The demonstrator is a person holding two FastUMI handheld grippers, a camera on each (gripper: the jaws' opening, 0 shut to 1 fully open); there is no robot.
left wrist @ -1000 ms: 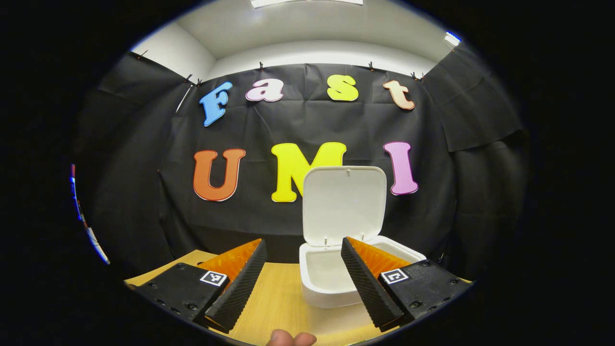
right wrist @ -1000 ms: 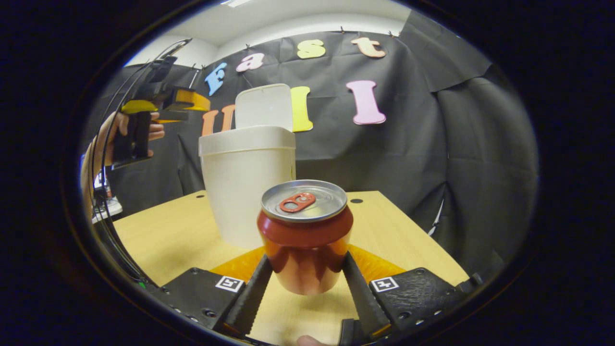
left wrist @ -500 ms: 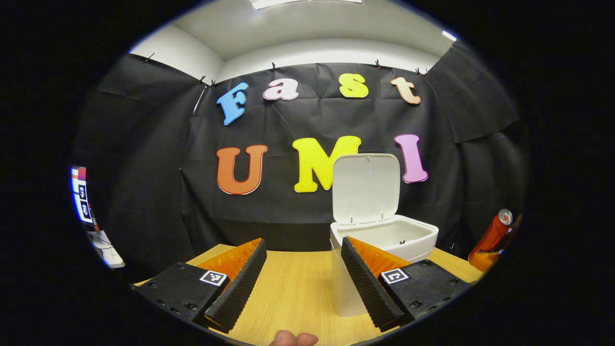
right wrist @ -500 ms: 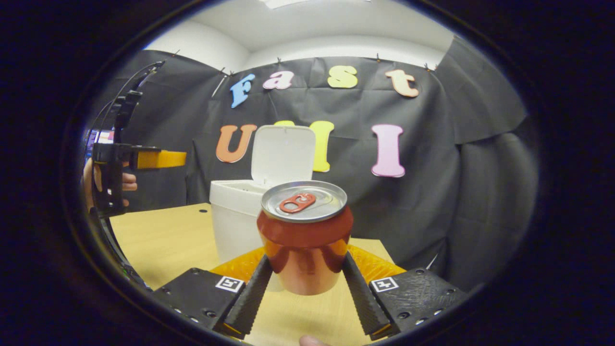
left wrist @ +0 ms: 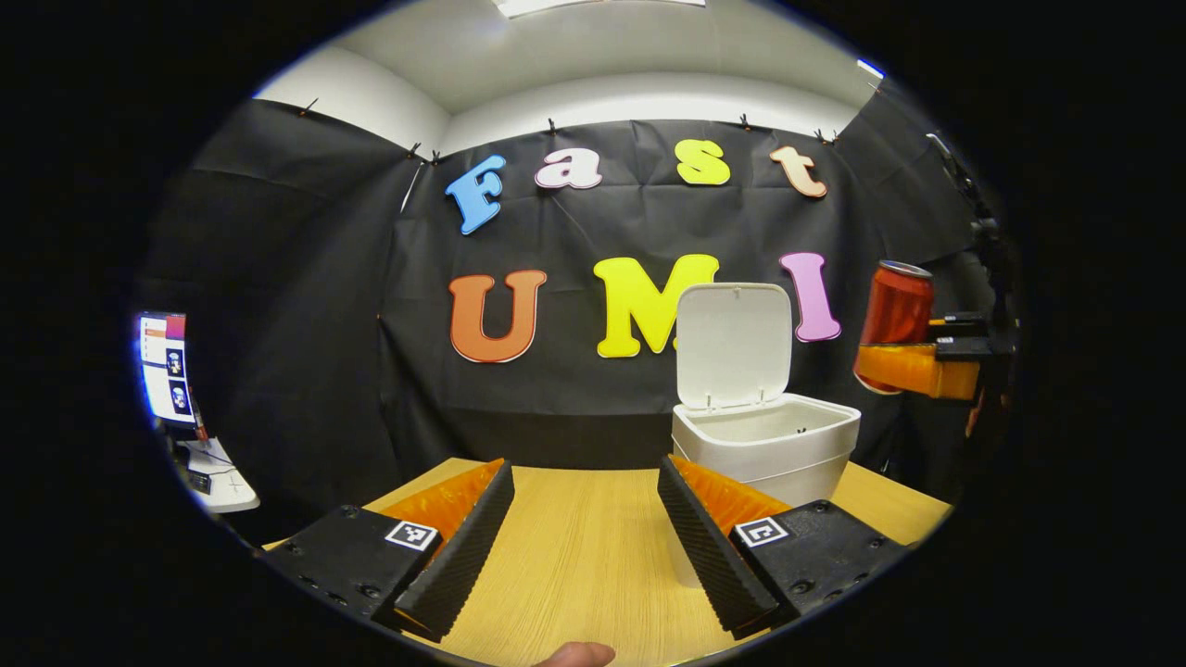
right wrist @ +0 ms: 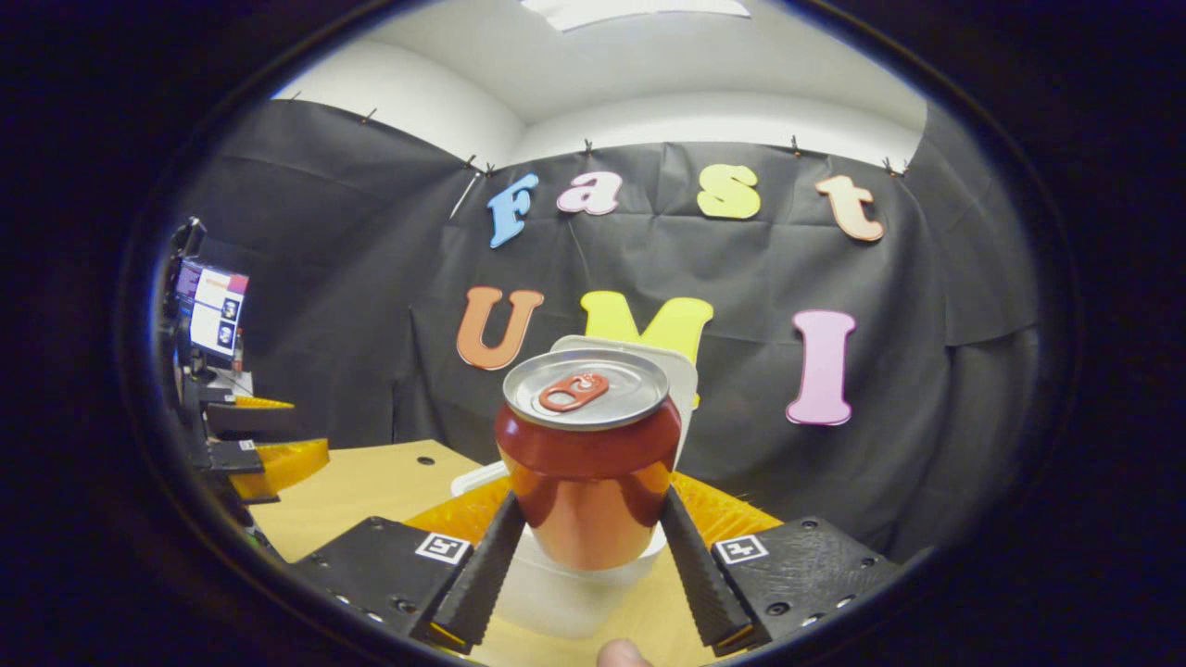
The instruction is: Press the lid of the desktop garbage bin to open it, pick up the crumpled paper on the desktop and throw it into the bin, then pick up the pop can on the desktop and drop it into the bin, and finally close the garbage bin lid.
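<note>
Your right gripper (right wrist: pixel 586 537) has its jaws clenched on the pop can (right wrist: pixel 586 463), one finger pressed to each side of the can's lower body, and the can stands upright with its pull tab facing up. In the right gripper view the can is lifted off the bench (right wrist: pixel 371 482) and sits in front of the garbage bin (right wrist: pixel 556 593), whose white body shows below and behind it, with the raised lid (right wrist: pixel 681 380) peeking out past the can's top. In the left gripper view you see the same can (left wrist: pixel 897 310) held up in the air to the right of the bin (left wrist: pixel 769 445), higher than the bin's rim and not yet over the opening. The bin's lid (left wrist: pixel 734 345) stands upright at the back, leaving the bin open; what lies inside it cannot be made out. Your left gripper (left wrist: pixel 586 547) has its jaws released, spread wide with nothing between them, low over the wooden bench (left wrist: pixel 574 556) and near the bin's left side. A lit screen (left wrist: pixel 165 366) stands far off at the left edge.
</note>
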